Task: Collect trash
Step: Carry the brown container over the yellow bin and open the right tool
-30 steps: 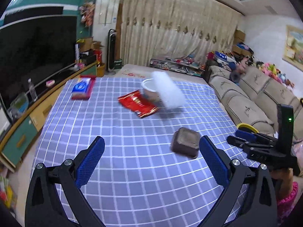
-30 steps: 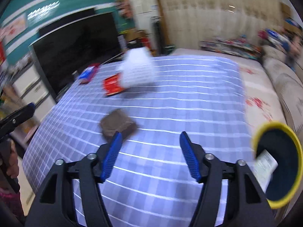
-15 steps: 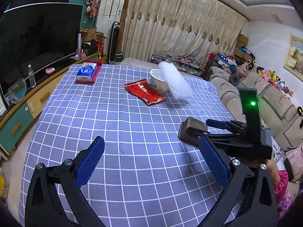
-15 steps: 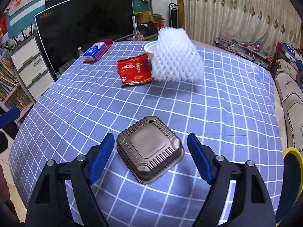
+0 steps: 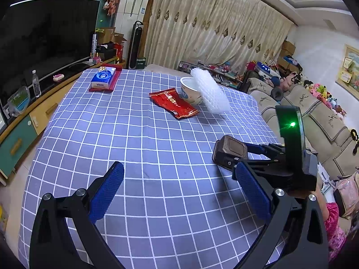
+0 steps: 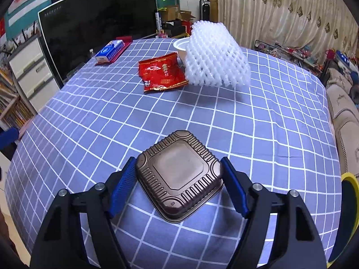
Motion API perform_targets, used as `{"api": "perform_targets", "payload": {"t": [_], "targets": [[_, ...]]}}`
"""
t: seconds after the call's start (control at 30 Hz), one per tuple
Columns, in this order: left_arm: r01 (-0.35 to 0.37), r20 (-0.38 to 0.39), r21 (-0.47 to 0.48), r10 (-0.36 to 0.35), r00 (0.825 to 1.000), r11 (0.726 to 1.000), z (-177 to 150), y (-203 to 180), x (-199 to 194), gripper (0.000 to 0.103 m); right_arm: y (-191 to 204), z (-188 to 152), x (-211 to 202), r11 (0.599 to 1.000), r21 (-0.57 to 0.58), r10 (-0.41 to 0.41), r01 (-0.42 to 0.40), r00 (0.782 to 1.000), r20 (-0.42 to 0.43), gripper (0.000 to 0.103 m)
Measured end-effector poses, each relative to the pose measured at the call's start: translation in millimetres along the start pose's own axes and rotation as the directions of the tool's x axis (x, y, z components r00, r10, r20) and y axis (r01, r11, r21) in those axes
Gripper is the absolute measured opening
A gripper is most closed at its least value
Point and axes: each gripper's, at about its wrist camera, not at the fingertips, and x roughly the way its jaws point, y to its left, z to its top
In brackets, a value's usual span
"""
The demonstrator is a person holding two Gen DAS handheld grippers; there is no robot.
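Right gripper: jaws about tray-width apart, straddling the brown tray. Blue pads sit at its left and right sides, touching or nearly so; can't confirm a squeeze. Tray looks to be resting on the cloth, not lifted. I'd call this the grasp step, closing not finished.

Left gripper: wide open, holds nothing, hovers over bare checked cloth near the table's near edge, just left of the right gripper.

Tray: dark brown thin plastic, square with rounded corners, ribbed rim, flat centre panel, apparently upside down. Looks light and flexible, so a hard squeeze would likely buckle it.

Progress, my read: early. Nothing of what's on the table is collected yet. Farther back: red wrapper lying flat, white foam net leaning on a white bowl. Far corner: blue tissue pack on a red tray, probably not trash.

Yellow-rimmed bin at right edge of the right view, beside the table; likely drop point. Contents not visible.
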Motion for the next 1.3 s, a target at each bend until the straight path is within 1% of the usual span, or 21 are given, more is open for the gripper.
{"api": "perform_targets", "payload": {"t": [0.2,0.3,0.4,0.53,0.6,0.67,0.73,0.8,0.87,0.93,1.1,1.17,1.2,1.23,1.3], "targets": [[-0.004,-0.011,-0.007,0.004,1.0,1.0,-2,2,4,0.098,-3,-3,-25,1.0,0.013,0.021,-0.022,0.999,0.045,0.071],[-0.003,-0.014,-0.006,0.003,1.0,1.0,-2,1,5,0.098,-11,-6,-44,0.999,0.031,0.015,-0.018,0.997,0.077,0.071],[-0.002,-0.015,0.0,0.002,1.0,1.0,-2,-2,4,0.098,-32,-11,-67,0.997,0.073,-0.018,0.01,0.993,0.116,0.071],[-0.002,-0.017,0.011,0.002,1.0,1.0,-2,-7,7,0.098,-78,-25,-98,0.98,0.17,-0.129,0.102,0.98,0.155,0.071],[-0.001,-0.021,0.015,0.001,1.0,1.0,-3,-11,9,0.098,-110,-36,-113,0.958,0.24,-0.196,0.155,0.968,0.159,0.071],[-0.002,-0.027,0.021,0.002,1.0,1.0,-3,-14,11,0.098,-143,-50,-126,0.926,0.316,-0.262,0.205,0.954,0.148,0.071],[-0.002,-0.033,0.029,0.003,0.999,1.0,-3,-18,14,0.098,-177,-66,-134,0.885,0.385,-0.331,0.264,0.936,0.12,0.071],[-0.002,-0.038,0.039,0.003,0.999,0.999,-3,-23,18,0.098,-205,-79,-137,0.845,0.427,-0.392,0.323,0.916,0.084,0.071],[-0.002,-0.043,0.045,0.004,0.999,0.999,-2,-28,21,0.098,-228,-91,-137,0.81,0.459,-0.431,0.364,0.901,0.046,0.071],[0.0,-0.048,0.05,0.003,0.999,0.999,-2,-31,23,0.098,-249,-104,-134,0.779,0.491,-0.45,0.389,0.893,0.008,0.072],[0.001,-0.068,0.07,0.003,0.998,0.998,1,-44,33,0.098,-281,-119,-122,0.738,0.524,-0.474,0.426,0.879,-0.046,0.072],[0.004,-0.074,0.078,0.002,0.997,0.997,1,-48,36,0.098,-291,-123,-116,0.725,0.525,-0.482,0.445,0.873,-0.074,0.076],[0.004,-0.077,0.083,0.002,0.997,0.997,1,-50,38,0.098,-293,-125,-114,0.718,0.528,-0.488,0.454,0.869,-0.083,0.081],[0.003,-0.08,0.089,0.004,0.997,0.996,1,-52,40,0.098,-296,-128,-115,0.709,0.541,-0.494,0.453,0.866,-0.078,0.082],[0.004,-0.084,0.094,0.004,0.996,0.996,2,-55,43,0.098,-295,-130,-116,0.706,0.555,-0.487,0.44,0.87,-0.07,0.082]]}}
